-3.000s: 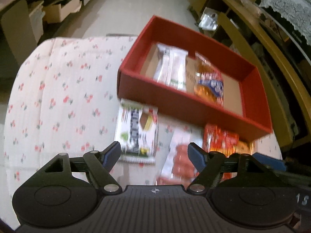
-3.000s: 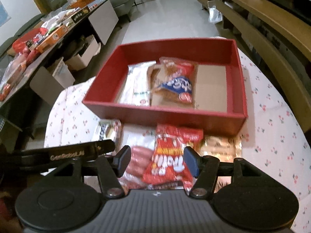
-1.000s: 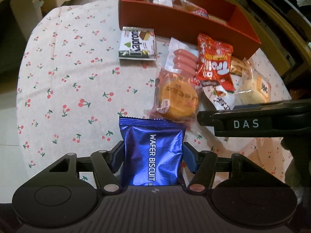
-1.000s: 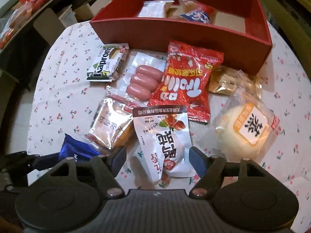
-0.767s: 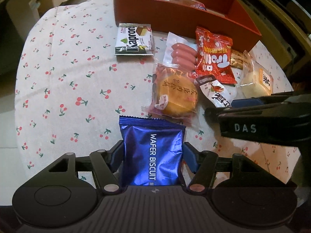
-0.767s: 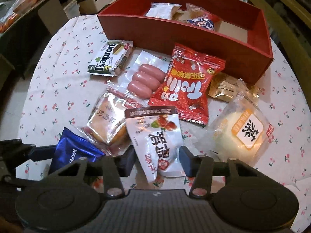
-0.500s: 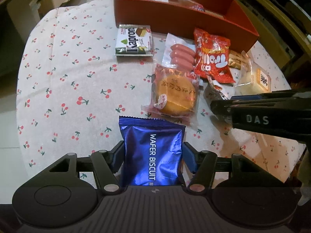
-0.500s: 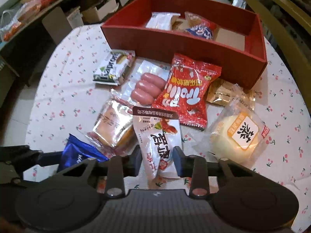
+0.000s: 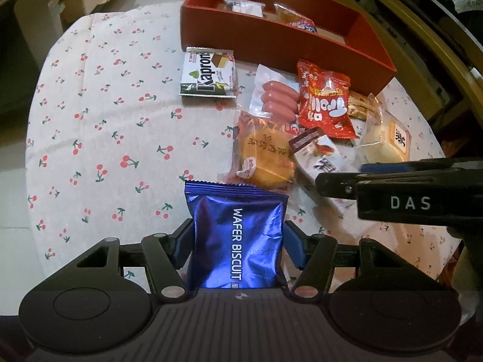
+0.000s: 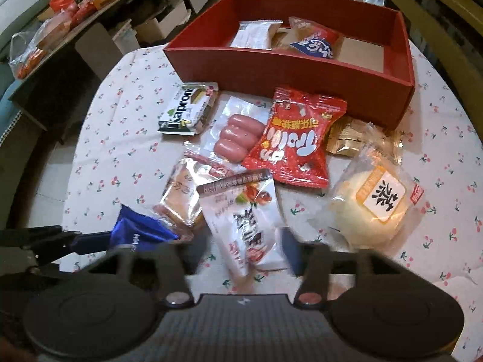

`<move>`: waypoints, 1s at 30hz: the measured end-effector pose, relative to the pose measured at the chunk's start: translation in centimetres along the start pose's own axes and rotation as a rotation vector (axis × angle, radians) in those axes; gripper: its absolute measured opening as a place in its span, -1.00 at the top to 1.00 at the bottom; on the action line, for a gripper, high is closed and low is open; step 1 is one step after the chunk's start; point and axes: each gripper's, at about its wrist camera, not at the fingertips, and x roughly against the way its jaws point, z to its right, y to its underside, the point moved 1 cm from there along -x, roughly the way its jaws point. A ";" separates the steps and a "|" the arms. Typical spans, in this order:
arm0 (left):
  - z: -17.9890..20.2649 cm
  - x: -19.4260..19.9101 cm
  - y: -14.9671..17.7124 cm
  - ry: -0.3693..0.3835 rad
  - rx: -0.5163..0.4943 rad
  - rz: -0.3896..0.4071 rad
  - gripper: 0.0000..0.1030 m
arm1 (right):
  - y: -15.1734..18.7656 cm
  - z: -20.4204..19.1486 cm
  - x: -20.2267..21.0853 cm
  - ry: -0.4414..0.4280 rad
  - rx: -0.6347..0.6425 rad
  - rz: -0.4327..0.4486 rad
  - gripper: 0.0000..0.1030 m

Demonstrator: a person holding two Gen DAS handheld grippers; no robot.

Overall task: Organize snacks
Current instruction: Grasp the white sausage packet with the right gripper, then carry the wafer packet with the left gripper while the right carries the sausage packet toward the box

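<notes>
My left gripper (image 9: 237,242) is shut on a blue wafer biscuit pack (image 9: 237,238) and holds it above the near table edge. My right gripper (image 10: 246,249) is shut on a white date snack pouch (image 10: 244,220), lifting its near end; the pouch also shows in the left wrist view (image 9: 317,157). A red box (image 10: 271,63) at the far side holds a white pack (image 10: 255,34) and an orange-blue pack (image 10: 314,42). In front of it lie a Kaprom wafer (image 10: 187,111), sausages (image 10: 238,137), a red Trolli bag (image 10: 297,141) and a round cake (image 10: 181,193).
A wrapped bun (image 10: 377,202) and a gold pack (image 10: 347,138) lie at the right on the cherry-print tablecloth (image 9: 105,120). Shelves with boxes (image 10: 60,24) stand beyond the table on the left. A wooden bench (image 9: 422,30) runs along the right.
My right gripper closed on the white date pouch and raised its near end. My left gripper kept the blue wafer pack and both views rose slightly.
</notes>
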 end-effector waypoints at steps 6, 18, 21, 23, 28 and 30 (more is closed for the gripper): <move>-0.1 -0.5 0.1 0.003 0.002 -0.018 -0.33 | -0.4 -0.4 -2.5 0.037 0.060 -0.064 -0.52; 0.1 -0.3 0.2 0.025 -0.001 -0.023 -0.33 | 0.8 -1.0 -0.1 0.020 0.056 0.004 -0.18; -0.2 0.2 0.2 0.030 0.014 -0.007 -0.33 | 1.1 -0.5 1.4 0.021 0.018 0.049 -0.18; -0.4 0.5 0.1 0.031 0.022 0.004 -0.33 | 1.2 -0.4 2.4 0.009 0.001 0.074 -0.18; -0.4 1.1 -0.3 0.036 0.032 0.025 -0.33 | 1.3 -0.2 3.6 0.029 -0.012 0.111 -0.18; -0.4 1.3 -0.6 0.035 0.034 0.037 -0.33 | 1.1 -0.1 3.8 0.035 -0.017 0.121 -0.18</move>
